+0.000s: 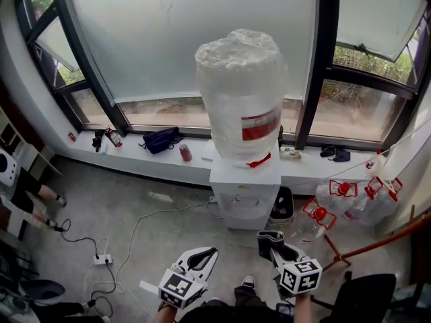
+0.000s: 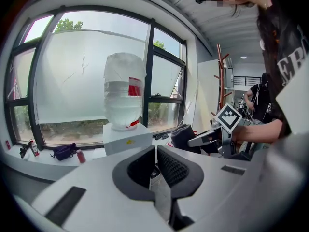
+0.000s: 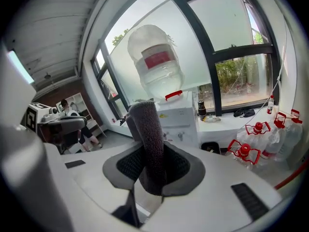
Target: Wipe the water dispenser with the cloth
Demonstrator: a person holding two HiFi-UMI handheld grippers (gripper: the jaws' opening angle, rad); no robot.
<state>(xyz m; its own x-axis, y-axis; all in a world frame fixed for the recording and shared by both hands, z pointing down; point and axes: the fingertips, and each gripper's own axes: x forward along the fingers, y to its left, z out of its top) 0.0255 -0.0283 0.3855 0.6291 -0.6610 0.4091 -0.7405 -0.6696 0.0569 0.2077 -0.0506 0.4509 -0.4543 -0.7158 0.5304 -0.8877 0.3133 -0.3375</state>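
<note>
The white water dispenser (image 1: 245,195) stands against the windowsill, with a plastic-wrapped bottle (image 1: 241,93) on top. Both show in the left gripper view, dispenser (image 2: 126,138) and bottle (image 2: 124,98), and in the right gripper view, dispenser (image 3: 177,122) and bottle (image 3: 157,64). My right gripper (image 1: 277,250) (image 3: 152,166) is shut on a rolled dark grey cloth (image 1: 268,241) (image 3: 147,139), short of the dispenser's front. My left gripper (image 1: 204,257) (image 2: 155,166) hangs lower left, jaws shut with nothing between them. It sees the right gripper (image 2: 203,138) and the cloth (image 2: 182,135).
On the sill lie a dark bag (image 1: 160,140) and a red can (image 1: 184,153). Several empty jugs with red handles (image 1: 350,197) crowd the right side, beside an orange pole (image 1: 377,244). A black bin (image 1: 281,207) stands beside the dispenser. A power strip (image 1: 102,258) and cables cross the floor.
</note>
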